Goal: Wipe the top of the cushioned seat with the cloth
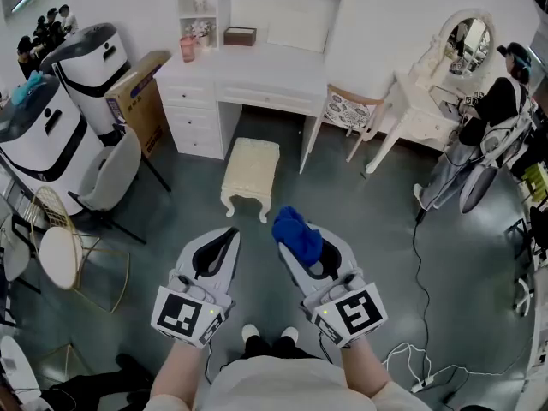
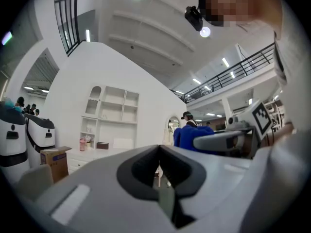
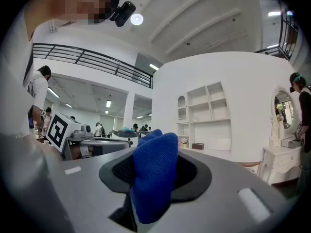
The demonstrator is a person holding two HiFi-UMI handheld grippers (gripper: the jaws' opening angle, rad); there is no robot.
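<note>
The cushioned seat (image 1: pixel 251 171) is a cream stool with carved legs, standing on the grey floor in front of the white desk. My right gripper (image 1: pixel 297 229) is held level, short of the stool and to its right, shut on a bunched blue cloth (image 1: pixel 297 230). In the right gripper view the cloth (image 3: pixel 154 176) sticks up from between the jaws. My left gripper (image 1: pixel 233 232) is alongside, its jaws closed together with nothing in them; in the left gripper view its jaws (image 2: pixel 159 148) meet in a seam.
A white desk (image 1: pixel 248 84) with shelves stands behind the stool. A cardboard box (image 1: pixel 139 101) and two white machines (image 1: pixel 51 118) are at left, with a grey chair (image 1: pixel 111 178) and a round gold chair (image 1: pixel 64 259). A person (image 1: pixel 492 114) stands by a vanity at right; a cable (image 1: pixel 419 315) runs across the floor.
</note>
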